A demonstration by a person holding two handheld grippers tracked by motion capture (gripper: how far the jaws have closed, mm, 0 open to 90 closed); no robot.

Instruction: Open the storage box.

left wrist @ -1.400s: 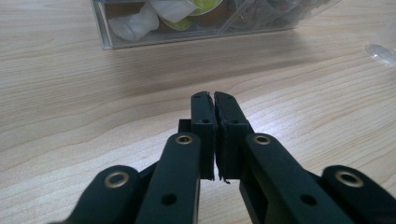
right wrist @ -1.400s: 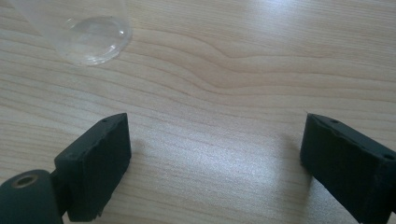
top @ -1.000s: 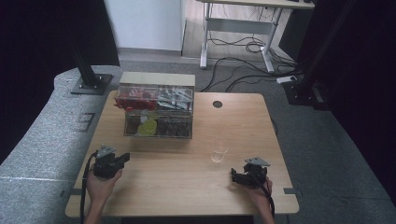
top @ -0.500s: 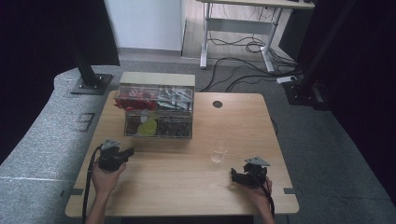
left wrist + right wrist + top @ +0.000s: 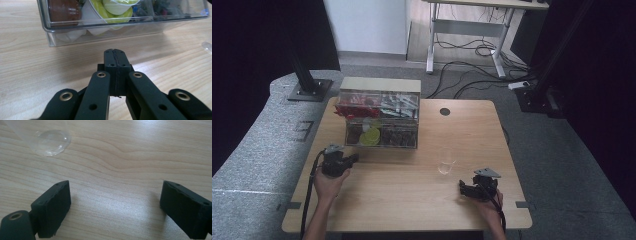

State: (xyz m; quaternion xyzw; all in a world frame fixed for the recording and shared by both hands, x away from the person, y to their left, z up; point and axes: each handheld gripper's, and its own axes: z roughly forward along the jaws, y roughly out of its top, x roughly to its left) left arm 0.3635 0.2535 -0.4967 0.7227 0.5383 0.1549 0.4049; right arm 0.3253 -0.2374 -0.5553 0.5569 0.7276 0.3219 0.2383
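1. My left gripper has its jaws pressed together on nothing, low over the table.
2. Just ahead of it stands the clear box of packets.
3. My right gripper is spread wide, with the clear glass near it.

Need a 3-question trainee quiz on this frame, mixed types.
1. True or false: the left gripper is shut with nothing between its jaws.
2. Which gripper is nearer the clear cup? A left, B right
3. Fill in: the clear box sits on the ____.

Key: 1 true; 2 B; 3 table.
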